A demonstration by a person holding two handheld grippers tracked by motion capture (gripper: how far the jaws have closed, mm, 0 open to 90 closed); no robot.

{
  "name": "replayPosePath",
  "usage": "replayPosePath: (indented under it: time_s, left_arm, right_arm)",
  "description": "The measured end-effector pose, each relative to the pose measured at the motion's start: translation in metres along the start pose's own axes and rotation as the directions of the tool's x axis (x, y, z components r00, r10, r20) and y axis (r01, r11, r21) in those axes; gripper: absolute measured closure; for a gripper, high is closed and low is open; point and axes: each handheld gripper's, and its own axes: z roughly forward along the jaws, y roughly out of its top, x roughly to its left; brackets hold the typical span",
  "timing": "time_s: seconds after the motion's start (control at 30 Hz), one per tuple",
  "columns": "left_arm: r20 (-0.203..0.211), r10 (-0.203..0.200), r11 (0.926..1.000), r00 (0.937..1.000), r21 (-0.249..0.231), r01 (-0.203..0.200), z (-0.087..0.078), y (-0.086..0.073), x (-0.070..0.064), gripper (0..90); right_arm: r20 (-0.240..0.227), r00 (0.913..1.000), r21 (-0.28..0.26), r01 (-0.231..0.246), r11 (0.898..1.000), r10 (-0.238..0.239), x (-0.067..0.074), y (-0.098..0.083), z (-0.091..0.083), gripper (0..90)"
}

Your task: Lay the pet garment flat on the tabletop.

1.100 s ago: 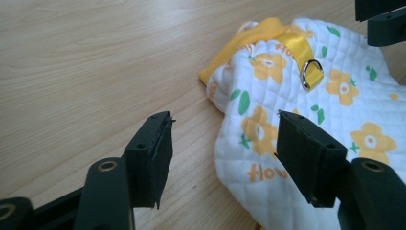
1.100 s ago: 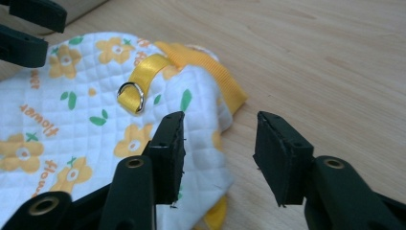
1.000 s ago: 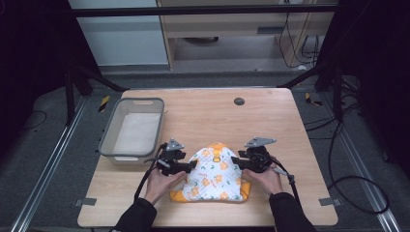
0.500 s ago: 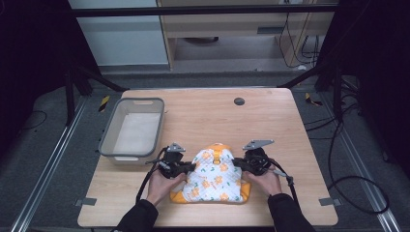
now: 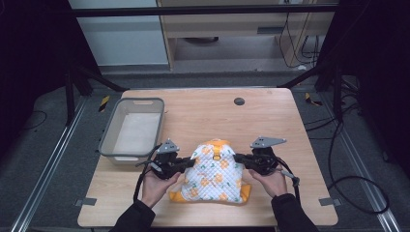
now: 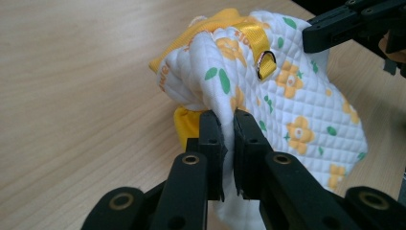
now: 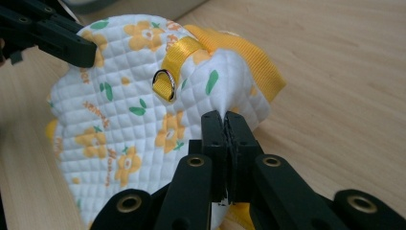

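High view, left to right. Grey plastic bin (image 5: 131,130) stands at the left of the frame on the wooden worktop (image 5: 270,111), holding what looks like a pale lining; contents otherwise unclear. Just right of the bin's near corner sits the left gripper (image 5: 186,163), held in the person's left hand (image 5: 155,186), jaws pointing toward frame centre.

Centre, lower half of the frame: quilted white garment (image 5: 214,171) with orange flowers, green leaves and yellow trim. Its upper part is raised off the worktop between the two grippers; its lower yellow hem lies on the wood. A yellow strap with a metal ring (image 6: 265,64) runs down its middle.

Left gripper view: jaws have just been closing and are now clenched on a fold of the white quilted fabric at the garment's edge, cloth pinched between the pads.

Right of centre: right gripper (image 5: 240,160), in the right hand (image 5: 273,181), jaws pointing back toward the garment. Right gripper view: jaws have just been closing, now clamped on the opposite edge of the garment.

Upper right of centre: small dark round grommet (image 5: 239,101) set in the worktop, well apart from everything.
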Motion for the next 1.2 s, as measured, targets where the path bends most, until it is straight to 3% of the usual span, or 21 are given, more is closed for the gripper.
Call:
replayPosePath:
  time_s: [0.07, 0.17, 0.27, 0.3, 0.33, 0.37, 0.47, 0.5, 0.53, 0.57, 0.6, 0.63, 0.67, 0.73, 0.77, 0.87, 1.0, 1.03, 1.07, 1.1, 1.2]
  left_arm:
    - [-0.002, 0.002, 0.9999, 1.0, -0.015, -0.002, -0.003, 0.002, -0.001, 83.5]
    - [-0.012, 0.006, 0.9972, 0.9999, -0.075, -0.007, -0.012, 0.007, -0.007, 83.5]
    - [-0.033, 0.018, 0.9955, 0.9993, -0.092, -0.021, -0.017, 0.012, -0.009, 83.4]
    - [-0.035, 0.017, 0.9928, 0.9992, -0.118, -0.021, -0.021, 0.018, -0.01, 83.4]
    - [-0.035, 0.017, 0.9928, 0.9992, -0.118, -0.021, -0.021, 0.018, -0.01, 83.3]
    - [-0.053, 0.016, 0.9905, 0.9985, -0.136, -0.023, -0.022, 0.027, -0.009, 83.2]
    - [-0.089, 0.021, 0.9892, 0.9958, -0.143, -0.034, -0.02, 0.038, -0.005, 82.4]
    - [-0.113, -0.022, 0.986, 0.9933, -0.166, 0.003, -0.013, 0.048, 0.004, 80.6]
    - [-0.113, -0.022, 0.986, 0.9933, -0.166, 0.003, -0.013, 0.048, 0.004, 77.1]
    - [-0.137, -0.055, 0.9832, 0.9891, -0.18, 0.029, -0.007, 0.054, 0.011, 77.1]
    - [-0.157, -0.075, 0.9815, 0.9848, -0.186, 0.045, -0.002, 0.056, 0.016, 56.4]
    - [-0.211, -0.114, 0.9812, 0.9707, -0.177, 0.077, 0.009, 0.056, 0.03, 48.6]
    - [-0.211, -0.114, 0.9812, 0.9707, -0.177, 0.077, 0.009, 0.056, 0.03, 46.3]
    - [-0.236, -0.141, 0.9827, 0.9614, -0.151, 0.107, 0.014, 0.051, 0.04, 43.9]
    - [-0.244, -0.135, 0.9831, 0.9604, -0.154, 0.099, 0.011, 0.042, 0.044, 38.4]
    - [-0.258, -0.116, 0.9865, 0.9592, -0.143, 0.08, 0.005, 0.034, 0.045, 36.1]
    - [-0.249, -0.095, 0.9871, 0.9638, -0.149, 0.058, -0.01, 0.02, 0.041, 34.2]
    - [-0.262, -0.054, 0.9925, 0.9636, -0.12, 0.023, -0.016, 0.013, 0.037, 34.1]
    - [-0.262, -0.054, 0.9925, 0.9636, -0.12, 0.023, -0.016, 0.013, 0.037, 34.0]
    - [-0.264, -0.033, 0.9959, 0.9639, -0.09, 0.01, -0.02, 0.006, 0.034, 34.0]
    - [-0.254, -0.02, 0.998, 0.967, -0.063, 0.005, -0.022, -0.004, 0.032, 34.2]
  right_arm:
    - [-0.004, 1.0, -0.016, 0.002, 1.0, -0.002, 0.002, 0.002, -0.002, 88.0]
    - [0.005, 0.9997, -0.096, 0.025, 0.995, -0.025, 0.012, 0.01, -0.01, 87.7]
    - [0.017, 0.9994, -0.12, 0.032, 0.992, -0.031, 0.016, 0.013, -0.012, 87.6]
    - [0.028, 0.9993, -0.157, 0.031, 0.987, -0.027, 0.018, 0.019, -0.014, 87.5]
    - [0.028, 0.9993, -0.157, 0.031, 0.987, -0.027, 0.018, 0.019, -0.014, 87.5]
    - [0.046, 0.9988, -0.195, 0.026, 0.981, -0.018, 0.018, 0.026, -0.014, 87.4]
    - [0.075, 0.9971, -0.228, 0.028, 0.973, -0.011, 0.016, 0.035, -0.012, 86.8]
    - [0.131, 0.9914, -0.258, 0.026, 0.966, 0.008, 0.01, 0.045, -0.005, 86.1]
    - [0.131, 0.9914, -0.258, 0.026, 0.966, 0.008, 0.01, 0.045, -0.005, 86.1]
    - [0.156, 0.9876, -0.267, 0.021, 0.963, 0.022, 0.006, 0.048, -0.002, 83.5]
    - [0.259, 0.9647, -0.282, 0.029, 0.959, 0.047, -0.003, 0.051, 0.01, 71.2]
    - [0.308, 0.9499, -0.266, 0.032, 0.963, 0.054, -0.008, 0.05, 0.017, 69.0]
    - [0.308, 0.9499, -0.266, 0.032, 0.963, 0.054, -0.008, 0.05, 0.017, 69.0]
    - [0.329, 0.9418, -0.216, 0.006, 0.976, 0.067, -0.017, 0.045, 0.025, 66.2]
    - [0.322, 0.9444, -0.197, -0.001, 0.98, 0.066, -0.021, 0.036, 0.026, 63.9]
    - [0.325, 0.9444, -0.179, 0.011, 0.984, 0.049, -0.024, 0.027, 0.022, 61.9]
    - [0.311, 0.9495, -0.158, 0.008, 0.987, 0.042, -0.028, 0.012, 0.0, 55.6]
    - [0.301, 0.9527, -0.154, 0.008, 0.988, 0.039, -0.028, 0.01, -0.004, 54.0]
    - [0.301, 0.9527, -0.154, 0.008, 0.988, 0.039, -0.028, 0.01, -0.004, 54.0]
    - [0.285, 0.9583, -0.14, 0.015, 0.99, 0.026, -0.025, 0.004, -0.011, 51.6]
    - [0.252, 0.9676, -0.126, 0.018, 0.992, 0.014, -0.021, -0.007, -0.019, 49.0]
